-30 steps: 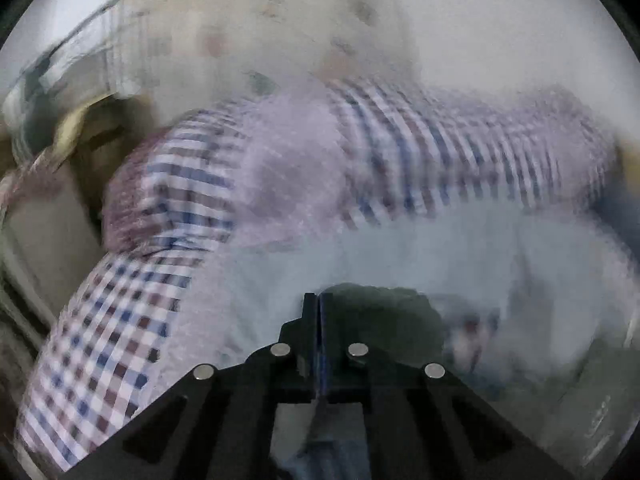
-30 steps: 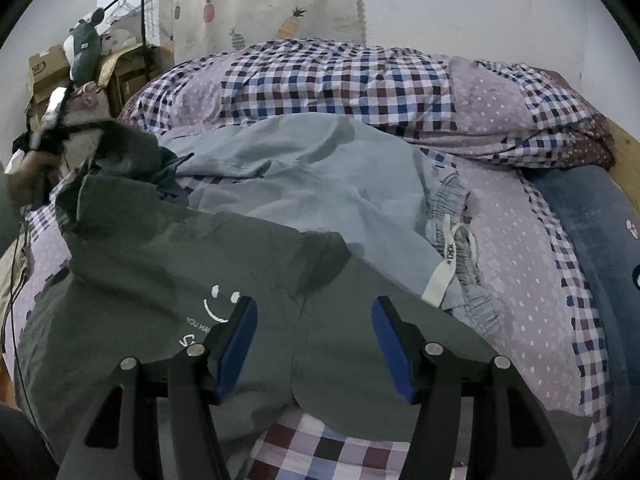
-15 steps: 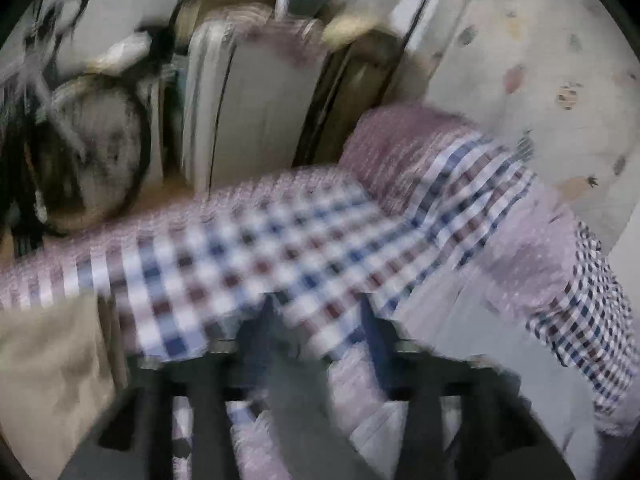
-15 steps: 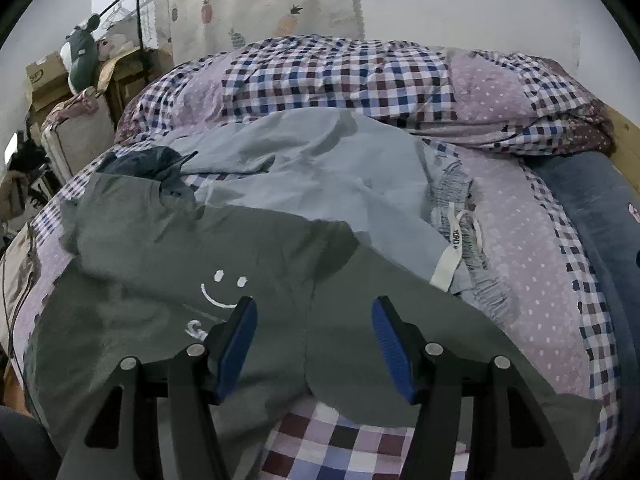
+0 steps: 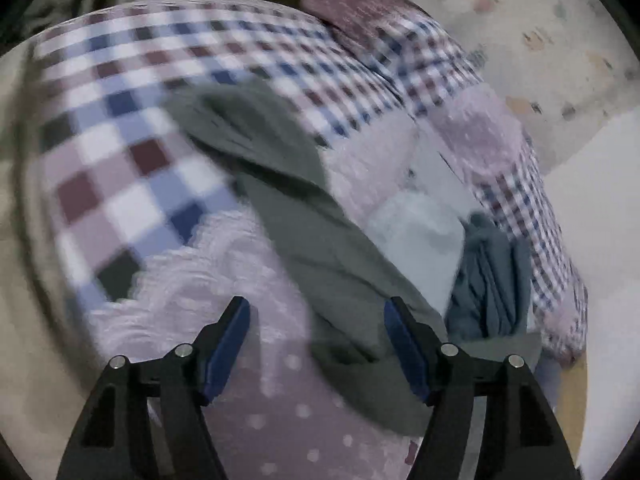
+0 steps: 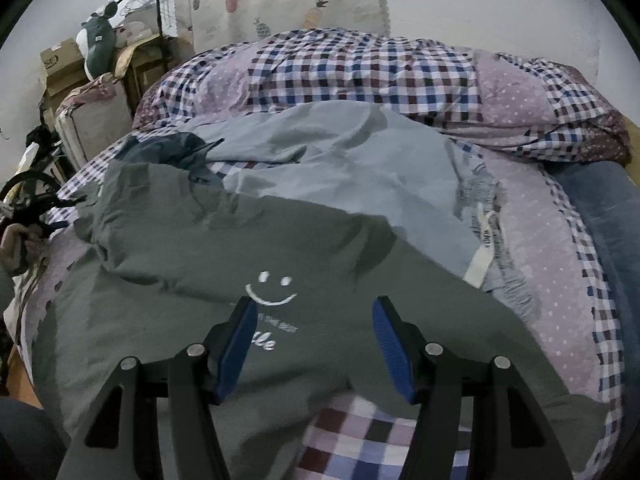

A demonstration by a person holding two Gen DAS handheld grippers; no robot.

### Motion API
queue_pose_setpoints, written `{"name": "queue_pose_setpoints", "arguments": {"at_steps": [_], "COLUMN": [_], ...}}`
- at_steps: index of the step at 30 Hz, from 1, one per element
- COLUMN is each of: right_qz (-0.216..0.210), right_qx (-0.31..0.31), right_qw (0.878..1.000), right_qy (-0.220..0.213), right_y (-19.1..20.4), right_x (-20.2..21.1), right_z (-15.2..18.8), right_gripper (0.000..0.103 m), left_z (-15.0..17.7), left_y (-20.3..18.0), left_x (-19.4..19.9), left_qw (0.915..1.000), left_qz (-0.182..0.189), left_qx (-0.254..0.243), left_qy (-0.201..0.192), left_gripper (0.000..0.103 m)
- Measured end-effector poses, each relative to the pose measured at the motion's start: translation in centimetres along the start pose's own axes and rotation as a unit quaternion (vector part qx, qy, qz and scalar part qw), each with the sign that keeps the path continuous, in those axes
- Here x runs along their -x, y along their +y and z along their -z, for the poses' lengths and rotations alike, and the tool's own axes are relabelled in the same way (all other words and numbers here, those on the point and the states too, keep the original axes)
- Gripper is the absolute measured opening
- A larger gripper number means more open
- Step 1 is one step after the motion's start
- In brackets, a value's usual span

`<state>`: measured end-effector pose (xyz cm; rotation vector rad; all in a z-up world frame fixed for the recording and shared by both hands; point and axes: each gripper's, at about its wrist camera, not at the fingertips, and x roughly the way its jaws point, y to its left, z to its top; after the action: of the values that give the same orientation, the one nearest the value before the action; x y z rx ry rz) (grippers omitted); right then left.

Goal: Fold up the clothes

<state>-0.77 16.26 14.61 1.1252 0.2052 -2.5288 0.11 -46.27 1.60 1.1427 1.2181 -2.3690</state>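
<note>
Grey-green cotton, a T-shirt (image 6: 224, 264) with a white smiley print, lies spread across the bed (image 6: 536, 248), front up, its lower part partly overlapping a pale blue garment (image 6: 340, 160) behind it. That flat, open lay suits folding: sleeves and hem are within reach before any crease is made. The right hand-held gripper (image 6: 314, 340) hovers over the print with its blue pads apart, grasping nothing, likely lining up over the chest area to pick a grip point. The left hand-held gripper (image 5: 316, 344) is likewise released, pointing across the shirt's left side, where a sleeve or edge (image 5: 256, 128) runs over the checked bedding (image 5: 120, 128); this view is smeared, so which part it is stays uncertain. A crumpled dark blue garment (image 5: 492, 276) sits just beside the shirt. No fold shows yet, so the task seems near its start.
</note>
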Motion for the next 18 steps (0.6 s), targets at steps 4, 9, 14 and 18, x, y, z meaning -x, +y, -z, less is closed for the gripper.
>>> {"name": "queue_pose_setpoints", "arguments": {"at_steps": [4,9,14,18], "right_qz": [-0.019,-0.027,-0.021,-0.016], "right_qx": [0.023,0.034,0.031,0.027], "right_qw": [1.0,0.999,0.999,0.999], "right_qy": [0.004,0.007,0.008,0.008], "right_y": [2.4,4.2,3.9,3.3], "right_x": [-0.2,-0.5,-0.8,-0.9], "right_z": [0.1,0.3,0.3,0.3], "right_gripper": [0.063,0.063,0.063,0.063], "left_z": [-1.3,-2.9,-1.8,-0.1], "left_y": [-0.9,1.8,-0.4,-2.5], "left_x": [-2.5,-4.2,-0.2,7.1], "left_qw": [1.0,0.9933,0.9925,0.9797], "left_qz": [0.002,0.016,0.055,0.099], "left_qx": [0.009,0.113,0.075,0.078], "left_qy": [-0.002,-0.02,-0.079,-0.156], "left_gripper": [0.073,0.006,0.005,0.005]}}
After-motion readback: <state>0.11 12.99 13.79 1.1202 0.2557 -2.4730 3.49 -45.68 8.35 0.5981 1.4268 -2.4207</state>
